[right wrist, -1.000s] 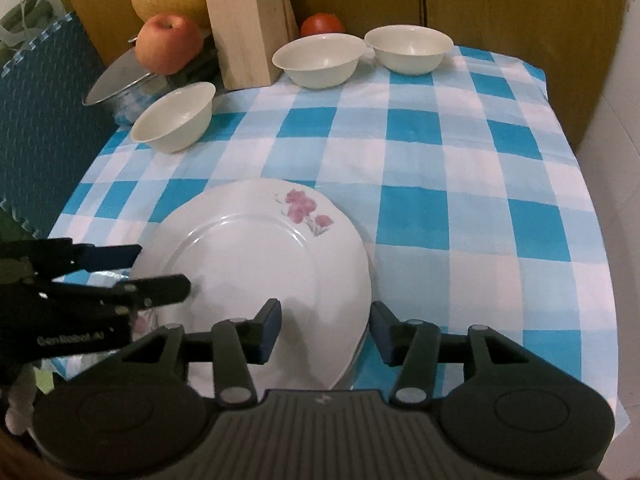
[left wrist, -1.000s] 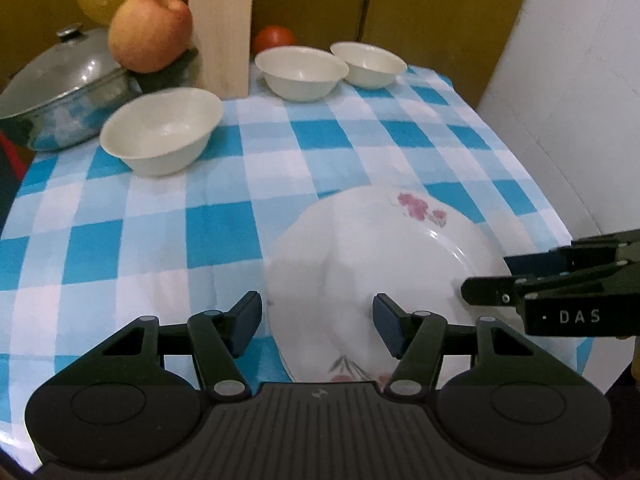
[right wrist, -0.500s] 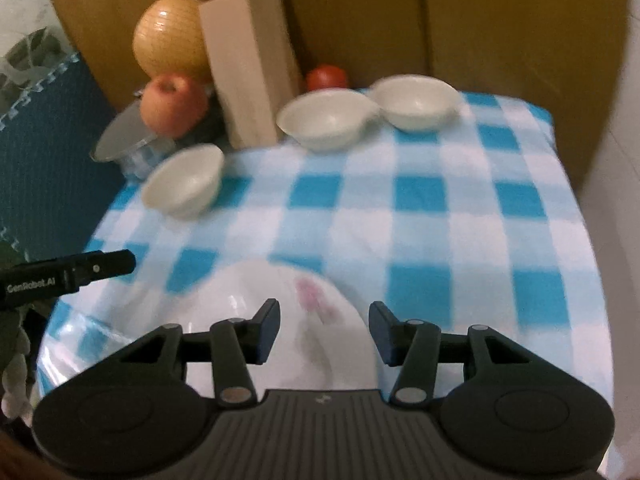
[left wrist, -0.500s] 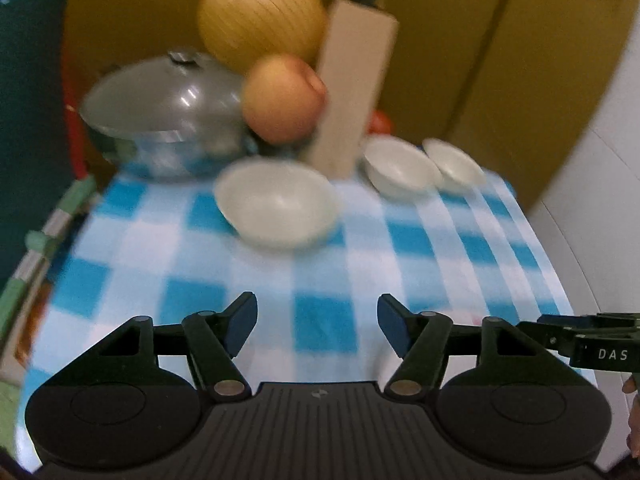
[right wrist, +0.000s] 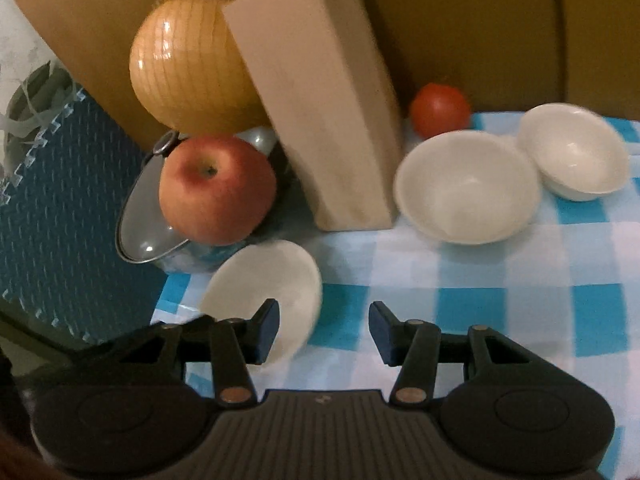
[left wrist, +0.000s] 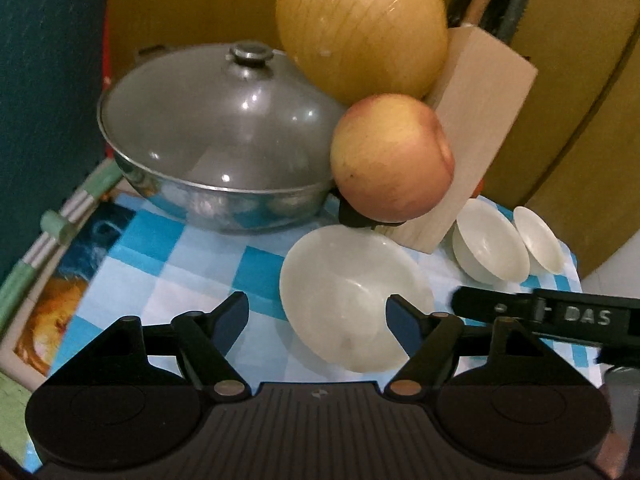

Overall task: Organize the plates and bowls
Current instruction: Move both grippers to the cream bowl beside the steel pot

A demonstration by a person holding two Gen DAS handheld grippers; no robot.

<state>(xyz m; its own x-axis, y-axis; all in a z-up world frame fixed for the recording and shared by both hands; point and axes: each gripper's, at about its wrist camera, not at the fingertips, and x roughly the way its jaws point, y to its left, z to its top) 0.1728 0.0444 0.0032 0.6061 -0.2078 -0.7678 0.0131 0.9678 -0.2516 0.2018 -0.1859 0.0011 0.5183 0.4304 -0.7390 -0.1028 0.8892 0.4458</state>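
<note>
So this looks like the reach-in for the near bowl (left wrist: 356,300), the cream one sitting on the blue checked cloth (left wrist: 192,272) right in front of the apple (left wrist: 390,158) and the lidded pot (left wrist: 216,132). The left gripper (left wrist: 318,320) has its tongs spread wide with nothing in them, and the bowl's left rim sits in the gap while the right finger overlaps its right side, can't tell if it's touching. The right gripper (right wrist: 322,330) is wide and empty too, hovering just right of the same bowl (right wrist: 266,280), its left finger in front of the bowl's rim. The other two bowls (right wrist: 466,186) (right wrist: 576,150) sit side by side at the back, by the knife block (right wrist: 316,120) and tomato (right wrist: 440,110). My guess for the next move: get one finger inside the rim and one outside, pinch the wall, then lift it toward the other bowls to stack. The bowl is upright, mouth facing up, and being round it has no real long axis, so any point on the rim should work, though the thin wall looks slippery
</note>
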